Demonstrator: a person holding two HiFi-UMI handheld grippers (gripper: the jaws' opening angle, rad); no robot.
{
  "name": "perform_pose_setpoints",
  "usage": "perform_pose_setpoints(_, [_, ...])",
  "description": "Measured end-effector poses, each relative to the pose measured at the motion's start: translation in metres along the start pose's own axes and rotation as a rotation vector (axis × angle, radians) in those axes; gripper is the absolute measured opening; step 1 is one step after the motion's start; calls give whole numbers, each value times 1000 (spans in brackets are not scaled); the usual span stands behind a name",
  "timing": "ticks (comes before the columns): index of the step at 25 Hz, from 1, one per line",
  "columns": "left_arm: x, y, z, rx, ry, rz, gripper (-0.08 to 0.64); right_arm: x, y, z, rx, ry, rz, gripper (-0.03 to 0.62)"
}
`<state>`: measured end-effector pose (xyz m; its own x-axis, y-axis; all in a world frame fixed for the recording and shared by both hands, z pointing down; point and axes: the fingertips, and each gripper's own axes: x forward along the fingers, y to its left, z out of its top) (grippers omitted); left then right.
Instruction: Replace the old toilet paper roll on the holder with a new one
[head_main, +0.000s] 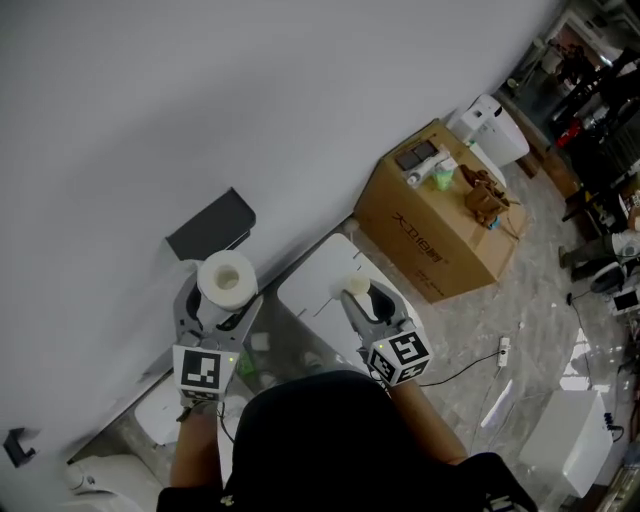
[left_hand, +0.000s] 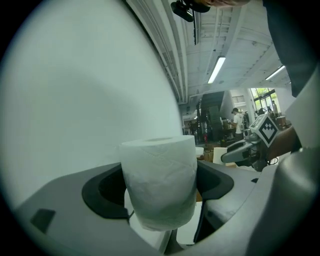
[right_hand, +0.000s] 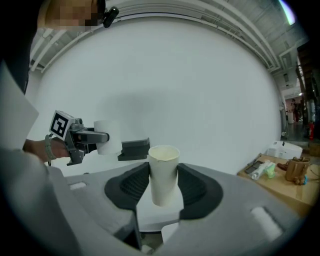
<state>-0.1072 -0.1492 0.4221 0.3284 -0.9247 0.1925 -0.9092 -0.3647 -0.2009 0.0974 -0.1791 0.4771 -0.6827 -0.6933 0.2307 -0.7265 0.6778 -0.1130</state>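
My left gripper is shut on a full white toilet paper roll, held upright just below the black wall holder. In the left gripper view the roll fills the gap between both pads. My right gripper is shut on an empty cream cardboard tube, standing upright between the pads. The right gripper view also catches the left gripper with its roll next to the holder. The right gripper shows at the right of the left gripper view.
A white toilet sits below the grippers against the grey wall. A cardboard box with small items on top stands to the right, a white appliance behind it. A white cable lies on the marble floor.
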Motion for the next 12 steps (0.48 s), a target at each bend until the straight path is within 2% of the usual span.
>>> perform_pose_setpoints(4, [18,8,26,53,-32,-43,416,-11,-6,-1,15,-13,-39,173])
perform_pose_setpoints(12, [50,29,75,98,-99,-71,416,-22,-17,0,29,-27,-93,173])
